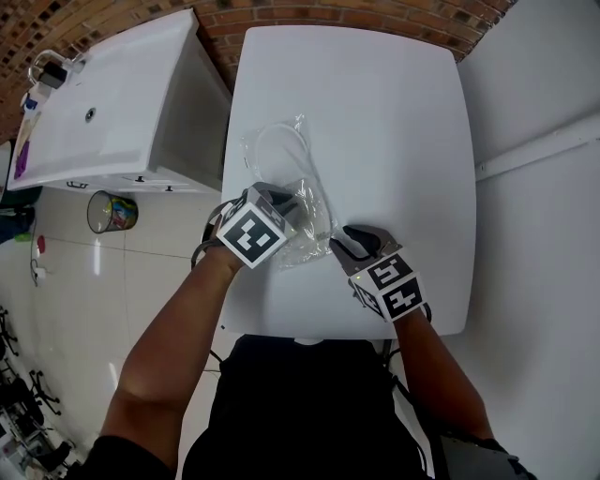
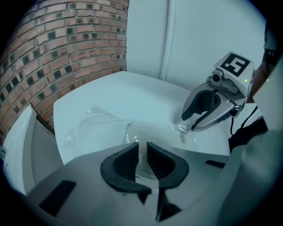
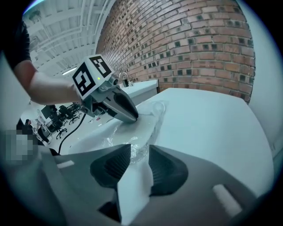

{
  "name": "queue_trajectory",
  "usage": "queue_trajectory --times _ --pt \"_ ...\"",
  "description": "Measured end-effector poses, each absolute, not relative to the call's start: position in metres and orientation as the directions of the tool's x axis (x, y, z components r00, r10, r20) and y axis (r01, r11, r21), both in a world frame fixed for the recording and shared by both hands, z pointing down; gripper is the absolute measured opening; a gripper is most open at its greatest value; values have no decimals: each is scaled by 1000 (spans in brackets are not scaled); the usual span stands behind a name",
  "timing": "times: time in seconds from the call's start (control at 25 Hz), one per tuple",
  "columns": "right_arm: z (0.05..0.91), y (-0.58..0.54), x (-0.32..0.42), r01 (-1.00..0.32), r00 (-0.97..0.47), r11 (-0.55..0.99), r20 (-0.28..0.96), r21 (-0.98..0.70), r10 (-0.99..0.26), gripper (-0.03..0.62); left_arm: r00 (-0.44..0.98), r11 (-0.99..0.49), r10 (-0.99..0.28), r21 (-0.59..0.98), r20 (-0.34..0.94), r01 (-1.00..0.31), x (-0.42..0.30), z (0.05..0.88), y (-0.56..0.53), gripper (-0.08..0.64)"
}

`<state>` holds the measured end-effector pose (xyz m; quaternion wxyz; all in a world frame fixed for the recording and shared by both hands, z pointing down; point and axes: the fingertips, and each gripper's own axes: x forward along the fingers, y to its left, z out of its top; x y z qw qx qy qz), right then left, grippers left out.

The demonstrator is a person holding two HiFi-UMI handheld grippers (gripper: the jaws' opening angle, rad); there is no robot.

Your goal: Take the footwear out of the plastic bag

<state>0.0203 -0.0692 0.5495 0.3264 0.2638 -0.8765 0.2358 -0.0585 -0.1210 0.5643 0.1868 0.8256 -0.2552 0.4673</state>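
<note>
Closest in, at lower centre of the head view, the right hand-held gripper (image 1: 339, 242) has its jaws spread wide. A crumpled fold of the clear plastic bag (image 1: 305, 192) lies loose in the gap. Just left of it, the left hand-held gripper (image 1: 286, 204) tips down onto the bag's middle. Its jaws are parted by a narrow slot with plastic showing through, and the pads are not clamping it. The bag lies on the white tabletop (image 1: 394, 122), stretching away toward upper centre. In its far half the footwear (image 2: 97, 132) shows as a pale rounded shape, still inside the plastic. Farther off, a white sink unit (image 1: 103, 103) stands at upper left, and a brick wall (image 1: 375, 14) runs along the top edge.
</note>
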Motion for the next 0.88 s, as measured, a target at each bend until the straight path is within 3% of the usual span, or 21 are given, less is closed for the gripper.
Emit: queue_trajectory --times 0.44,0.64,0.76,0.88 --pt "570 -70 13 -610 -612 751 752 -253 -244 107 467 -788 -244 106 850 -607 -55 567 -124 60" --pt "570 -71 12 -608 -603 760 757 -232 -252 60 465 -786 -242 108 852 -609 -56 569 -124 58" --pt "567 -72 15 -607 -593 770 757 -196 -275 0 439 -783 -276 64 855 -618 -61 567 -131 58" --pt "565 -69 15 -595 -598 783 750 -180 -283 0 438 -778 -271 73 857 -625 -61 569 -130 58"
